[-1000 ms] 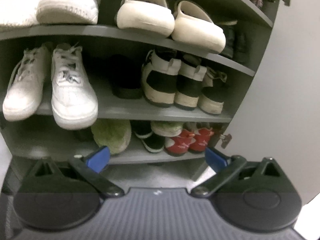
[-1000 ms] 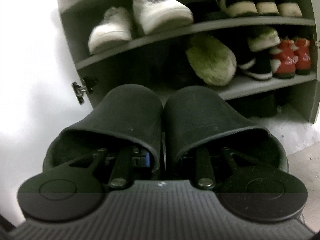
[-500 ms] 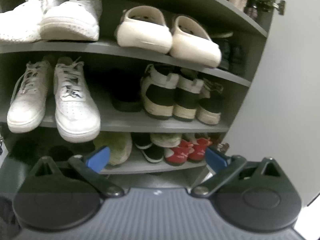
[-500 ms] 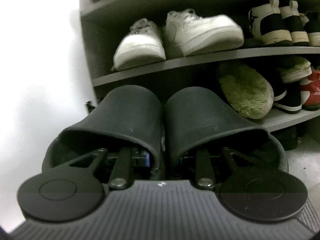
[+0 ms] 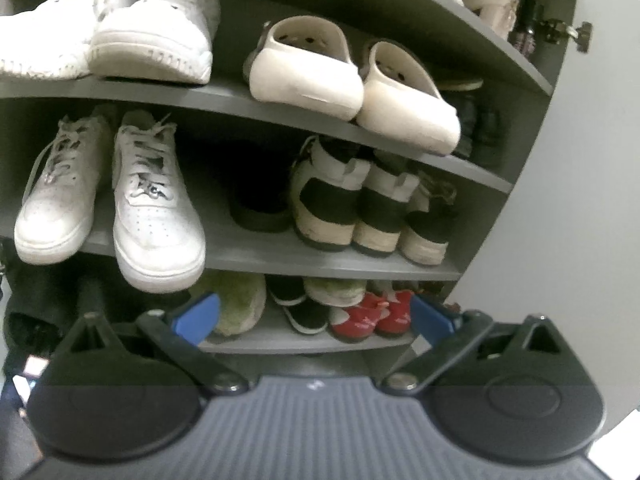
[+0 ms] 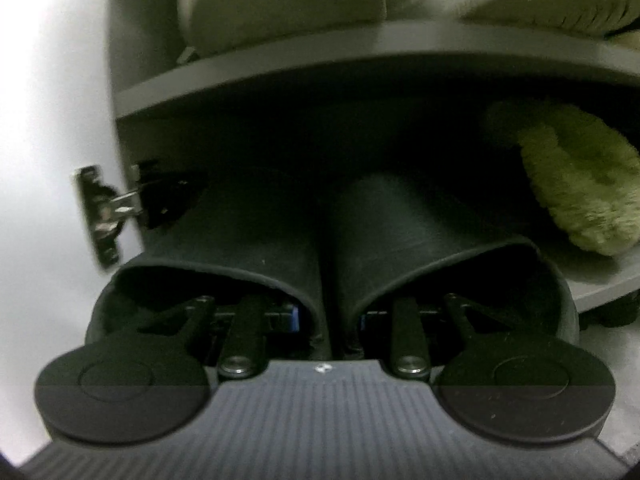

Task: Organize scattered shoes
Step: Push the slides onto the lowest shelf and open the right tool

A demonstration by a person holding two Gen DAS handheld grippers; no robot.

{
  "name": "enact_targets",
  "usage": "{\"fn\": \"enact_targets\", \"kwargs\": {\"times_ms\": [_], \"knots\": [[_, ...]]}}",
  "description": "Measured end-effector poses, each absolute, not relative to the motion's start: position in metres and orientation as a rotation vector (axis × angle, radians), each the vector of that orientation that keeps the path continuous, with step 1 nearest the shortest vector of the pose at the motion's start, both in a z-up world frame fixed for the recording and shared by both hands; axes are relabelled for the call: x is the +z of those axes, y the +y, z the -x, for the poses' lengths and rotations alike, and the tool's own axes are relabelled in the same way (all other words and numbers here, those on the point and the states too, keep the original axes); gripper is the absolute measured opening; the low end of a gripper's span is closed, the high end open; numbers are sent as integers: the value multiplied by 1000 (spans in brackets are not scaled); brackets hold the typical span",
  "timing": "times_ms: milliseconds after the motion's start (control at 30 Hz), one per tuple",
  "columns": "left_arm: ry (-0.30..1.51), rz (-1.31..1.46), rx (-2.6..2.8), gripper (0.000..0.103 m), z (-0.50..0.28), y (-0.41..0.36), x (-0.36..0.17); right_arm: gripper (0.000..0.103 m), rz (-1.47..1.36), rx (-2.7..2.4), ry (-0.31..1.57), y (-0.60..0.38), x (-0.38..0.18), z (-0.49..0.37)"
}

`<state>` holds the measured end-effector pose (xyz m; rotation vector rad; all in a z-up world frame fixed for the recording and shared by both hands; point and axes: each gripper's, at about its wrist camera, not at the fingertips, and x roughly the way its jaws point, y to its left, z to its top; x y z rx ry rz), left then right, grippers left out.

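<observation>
right tool (image 6: 326, 316) clamps black slides (image 6: 280, 240) at bottom shelf (image 6: 608, 288); left tool (image 5: 316, 314) open.

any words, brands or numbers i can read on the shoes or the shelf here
None: no text can be read in either view.
White sneakers: plain, no legible brand.
Red shoes: white marks, too small and blurred to read.
Black slippers held in the right gripper: dark, no print visible.
Small mark on each gripper body: a tiny logo, not readable.
</observation>
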<state>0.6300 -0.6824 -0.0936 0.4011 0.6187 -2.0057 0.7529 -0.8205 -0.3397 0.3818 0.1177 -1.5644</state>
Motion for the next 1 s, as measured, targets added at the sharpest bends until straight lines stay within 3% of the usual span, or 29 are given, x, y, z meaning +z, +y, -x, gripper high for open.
{"fn": "enact_targets", "kwargs": {"times_ms": [300, 333, 367, 433, 667, 700, 733, 767, 900, 1000], "knots": [[620, -445, -1986, 103, -631, -695, -102, 33, -306, -1523, 108, -843, -360, -748], [628, -445, -1988, 103, -630, -695, -102, 38, -297, -1518, 115, -843, -361, -748], [633, -444, -1991, 103, -629, -694, -103, 56, -294, -1515, 133, -842, -360, -748], [632, -442, -2004, 103, -627, -691, -102, 71, -315, -1527, 151, -842, -358, -747], [596, -447, -2055, 103, -617, -677, -101, 67, -317, -1496, 134, -812, -350, -741], [595, -448, -2054, 103, -616, -676, -101, 62, -310, -1506, 145, -806, -350, -744], [601, -448, -2054, 103, -616, -676, -102, 46, -304, -1511, 167, -800, -350, -750], [614, -449, -2053, 103, -616, -677, -102, 36, -302, -1510, 187, -797, -351, -754], [604, -457, -2054, 103, -617, -673, -103, 27, -330, -1532, 171, -804, -348, -755], [578, -459, -2049, 103, -617, -671, -103, 28, -416, -1503, 146, -824, -345, -745]]}}
